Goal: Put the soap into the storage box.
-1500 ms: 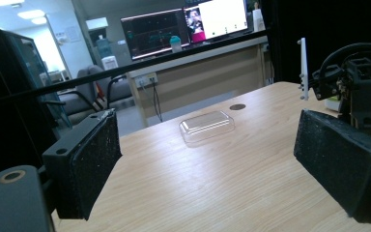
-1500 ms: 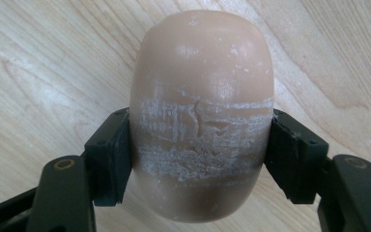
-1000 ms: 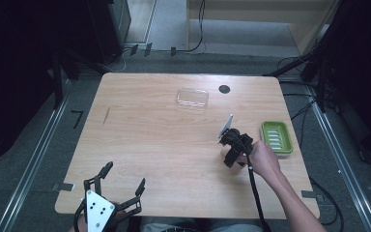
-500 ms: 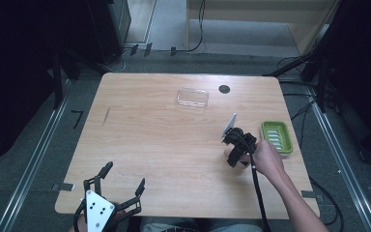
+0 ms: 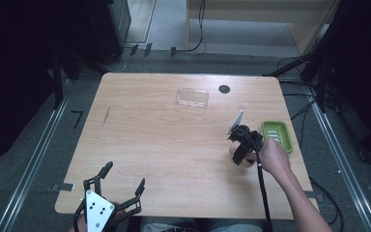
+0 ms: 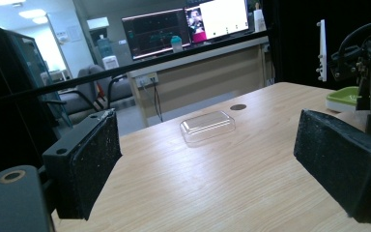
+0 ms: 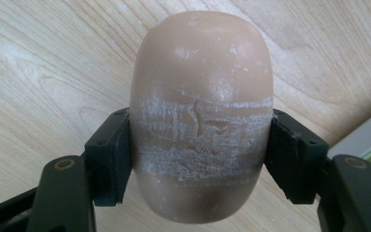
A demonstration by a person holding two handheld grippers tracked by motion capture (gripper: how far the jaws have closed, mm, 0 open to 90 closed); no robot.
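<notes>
My right gripper (image 7: 200, 162) is shut on a tan oval bar of soap (image 7: 200, 96), its pads pressing the bar's two long sides just above the wooden table. Scuffed white marks cross the middle of the bar. From above, the right gripper (image 5: 239, 155) sits at the table's right side, just left of a green soap dish (image 5: 276, 135). My left gripper (image 5: 124, 175) rests at the near left edge, open, with nothing between its pads (image 6: 92, 159). Ahead of the left gripper (image 6: 217, 164) lie the bare tabletop and the green dish (image 6: 342, 98).
A clear plastic lid (image 5: 192, 97) lies flat near the table's far edge, with a small black round hole (image 5: 224, 89) to its right. The wooden table (image 5: 164, 140) is ringed by dark floor, metal rails and cables.
My right gripper has shifted slightly to the right, toward the green dish, still gripping the soap. The left gripper has stayed put.
</notes>
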